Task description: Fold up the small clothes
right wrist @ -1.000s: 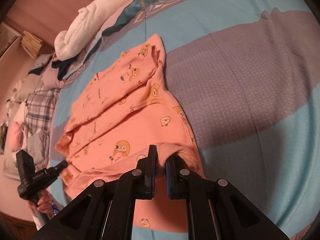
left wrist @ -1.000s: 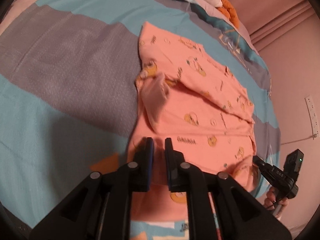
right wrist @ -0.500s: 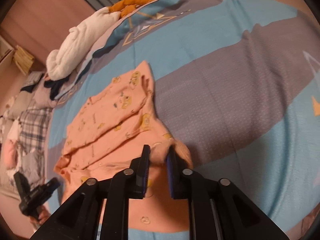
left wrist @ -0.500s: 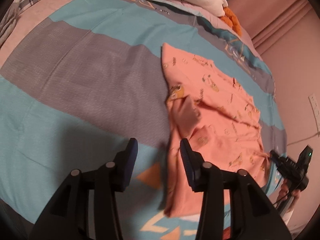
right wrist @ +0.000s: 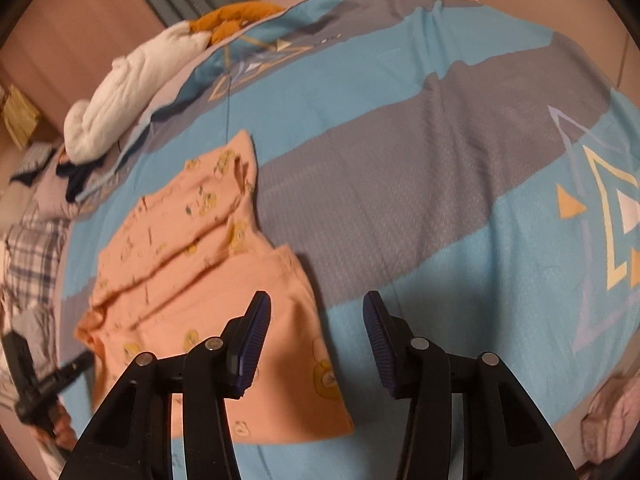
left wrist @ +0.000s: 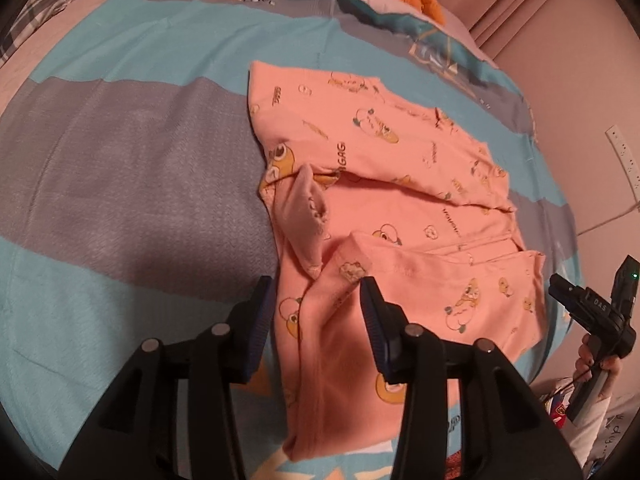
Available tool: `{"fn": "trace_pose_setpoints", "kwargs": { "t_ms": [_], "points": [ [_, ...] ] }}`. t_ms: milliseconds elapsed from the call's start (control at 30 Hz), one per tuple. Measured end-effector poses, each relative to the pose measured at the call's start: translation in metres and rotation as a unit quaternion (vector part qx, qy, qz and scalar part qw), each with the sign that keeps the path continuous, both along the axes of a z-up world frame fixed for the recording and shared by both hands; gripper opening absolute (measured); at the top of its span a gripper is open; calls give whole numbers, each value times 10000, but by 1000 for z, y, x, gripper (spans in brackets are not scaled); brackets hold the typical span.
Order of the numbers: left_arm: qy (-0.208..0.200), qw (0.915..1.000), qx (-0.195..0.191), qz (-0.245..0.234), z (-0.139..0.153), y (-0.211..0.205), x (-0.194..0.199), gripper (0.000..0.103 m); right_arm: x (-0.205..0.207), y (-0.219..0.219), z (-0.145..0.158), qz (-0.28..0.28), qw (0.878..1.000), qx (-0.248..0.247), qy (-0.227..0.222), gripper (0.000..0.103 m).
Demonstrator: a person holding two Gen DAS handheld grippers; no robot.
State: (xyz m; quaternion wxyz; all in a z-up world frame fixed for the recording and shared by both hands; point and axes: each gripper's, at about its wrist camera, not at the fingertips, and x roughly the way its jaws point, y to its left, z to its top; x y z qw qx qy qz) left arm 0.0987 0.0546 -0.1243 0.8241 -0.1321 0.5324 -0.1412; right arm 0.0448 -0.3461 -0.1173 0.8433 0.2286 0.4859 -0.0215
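Observation:
A small orange garment with cartoon prints lies partly folded on the bed, with its near part laid over in layers. My left gripper is open and empty just above its near edge. In the right wrist view the garment lies at the left. My right gripper is open and empty above the garment's right edge and the bedspread. The right gripper also shows in the left wrist view, held by a hand at the far right.
The bedspread is striped teal and grey. A white quilted item and an orange item lie at the bed's head. Plaid cloth is piled at the left. A wall socket strip and cable are at the right.
Both grippers have opened and let go of the garment, which now lies folded over. Both have drawn back from it; the left opened first, the right after.

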Motion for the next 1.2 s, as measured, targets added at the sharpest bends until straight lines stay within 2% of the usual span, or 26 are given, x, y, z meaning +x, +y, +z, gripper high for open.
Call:
{"fn": "trace_pose_setpoints", "kwargs": {
  "t_ms": [167, 200, 267, 300, 333, 400, 567, 733, 900, 1033, 1200],
  "points": [
    [6, 10000, 46, -60, -10, -8, 10, 42, 21, 21, -12, 346, 9992, -181, 70, 47],
    [-14, 10000, 52, -67, -11, -8, 12, 41, 25, 24, -13, 381, 9989, -282, 65, 43],
    [-74, 10000, 7, -52, -11, -10, 12, 35, 32, 30, -15, 423, 9977, -514, 99, 28],
    [-81, 10000, 4, -53, -12, -11, 13, 25, 34, 31, -15, 446, 9974, -555, 109, 17],
    [-95, 9999, 42, -43, -11, -12, 12, 14, 34, 33, -14, 465, 9972, -584, 95, 11],
    [-175, 9998, 61, -23, -9, -12, 9, 10, 31, 36, -8, 478, 9965, -690, -38, 6],
    [-362, 9993, -80, 60, 6, -7, 0, 9, 12, 33, 16, 372, 9964, -598, -463, 6],
    [-330, 9994, -59, 65, 8, -5, -8, 9, -4, 34, 34, 335, 9951, -556, -748, 6],
    [-98, 9999, -31, 58, -1, -6, -9, 10, -1, 39, 33, 285, 9955, -511, -745, 6],
    [-158, 9998, 126, -13, 0, -9, -11, 11, -3, 41, 31, 265, 9958, -503, -721, 6],
    [-60, 9999, 63, -126, 0, -12, -16, 14, -9, 42, 34, 258, 9958, -475, -739, 6]
  ]
}}
